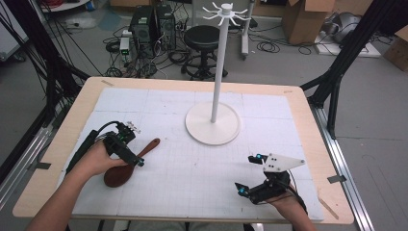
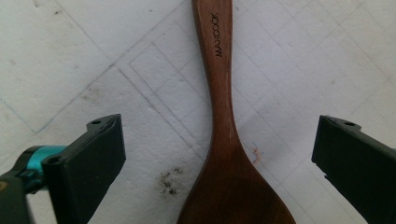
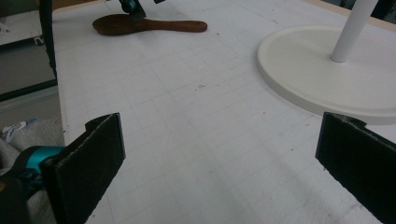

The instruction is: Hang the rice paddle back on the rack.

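Wooden spoon (image 2: pixel 224 140) lying flat on the white gridded mat (image 1: pixel 192 163), left gripper (image 1: pixel 129 153) above it

The spoon lies at the mat's left side, handle angled towards the white stand (image 1: pixel 213 122). In the left gripper view its neck sits between the wide-apart jaws, touching neither. The right gripper (image 1: pixel 251 174), jaws also spread with nothing between them, is near the mat's front right, well apart from the spoon, just short of the stand's round base
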`<state>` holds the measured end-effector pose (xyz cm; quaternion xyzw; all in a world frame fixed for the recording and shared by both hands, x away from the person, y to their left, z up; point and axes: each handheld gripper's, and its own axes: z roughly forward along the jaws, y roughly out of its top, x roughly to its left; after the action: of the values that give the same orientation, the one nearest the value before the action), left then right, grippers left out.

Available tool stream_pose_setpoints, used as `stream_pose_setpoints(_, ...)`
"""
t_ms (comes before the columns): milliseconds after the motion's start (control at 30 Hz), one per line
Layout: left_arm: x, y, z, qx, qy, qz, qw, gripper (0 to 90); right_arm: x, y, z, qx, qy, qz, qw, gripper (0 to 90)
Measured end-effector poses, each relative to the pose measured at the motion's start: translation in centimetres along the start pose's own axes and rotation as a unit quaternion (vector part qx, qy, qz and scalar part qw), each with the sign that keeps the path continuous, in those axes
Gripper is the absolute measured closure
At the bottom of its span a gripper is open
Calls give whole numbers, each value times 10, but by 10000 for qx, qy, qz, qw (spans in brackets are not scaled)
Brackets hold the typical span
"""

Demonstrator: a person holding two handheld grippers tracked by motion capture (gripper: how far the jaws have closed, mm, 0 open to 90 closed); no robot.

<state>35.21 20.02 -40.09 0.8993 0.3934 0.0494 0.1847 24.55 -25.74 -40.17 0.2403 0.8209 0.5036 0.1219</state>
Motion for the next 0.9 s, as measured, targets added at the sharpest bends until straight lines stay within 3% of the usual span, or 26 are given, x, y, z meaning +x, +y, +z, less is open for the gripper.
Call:
stream_pose_setpoints(233, 0, 4, 6, 206, 61, -37, 9998, 125, 0, 0, 1, 6, 1, 17, 10000, 5)
stream_pose_setpoints(367, -2, 6, 8, 309, 88, -28, 9995, 245, 0, 0, 1, 27, 16, 12, 10000, 5)
stream_pose_setpoints(500, -6, 11, 10, 458, 141, 104, 9988, 259, 0, 0, 1, 26, 19, 13, 10000, 5)
stream_pose_setpoints(633, -7, 16, 11, 553, 281, 129, 9980, 261, 0, 0, 1, 37, 22, 13, 10000, 5)
stream_pose_setpoints(800, -6, 18, 14, 639, 290, 55, 9975, 265, 0, -1, 1, 57, 17, -11, 10000, 5)
stream_pose_setpoints(900, -5, 18, 16, 742, 334, 99, 9966, 314, 0, -1, 1, 58, 16, -6, 10000, 5)
